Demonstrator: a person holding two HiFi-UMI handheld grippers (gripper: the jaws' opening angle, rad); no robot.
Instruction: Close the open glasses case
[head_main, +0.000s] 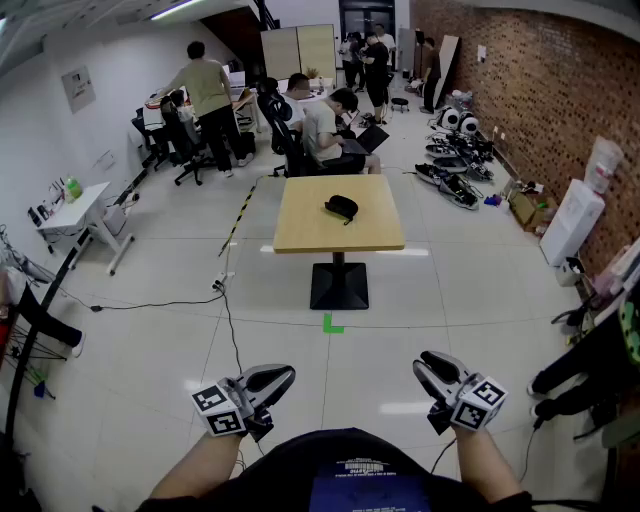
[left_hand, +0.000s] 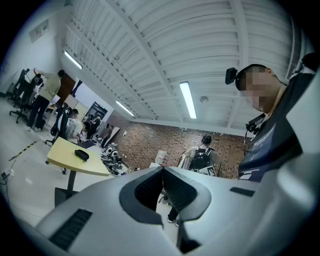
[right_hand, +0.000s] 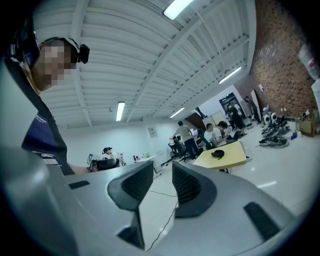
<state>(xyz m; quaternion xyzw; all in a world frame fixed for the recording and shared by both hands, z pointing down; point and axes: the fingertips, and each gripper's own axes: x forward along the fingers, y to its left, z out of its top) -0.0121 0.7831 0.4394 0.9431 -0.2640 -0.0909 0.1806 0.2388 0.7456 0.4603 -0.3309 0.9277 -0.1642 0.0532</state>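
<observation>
- I am holding the left gripper (head_main: 272, 380) level at the lower edge of the head view. Its two grey jaws are pressing together with nothing between them.
- I am holding the right gripper (head_main: 432, 366) level as well, well apart from the left. Its jaws are standing moderately apart and gripping nothing (only white floor tiles (right_hand: 160, 210) are showing through the gap).
- The small black oval glasses case (head_main: 341, 207) is lying on the square pale-wood pedestal table (head_main: 300, 235), toward its far edge and well ahead of both grippers.
- At this range I am not making out whether the case lid is up or down.
- Beyond the table, people at desks (head_main: 325, 125) are sitting and standing, and a red brick wall (head_main: 540, 80) is running along the right.
</observation>
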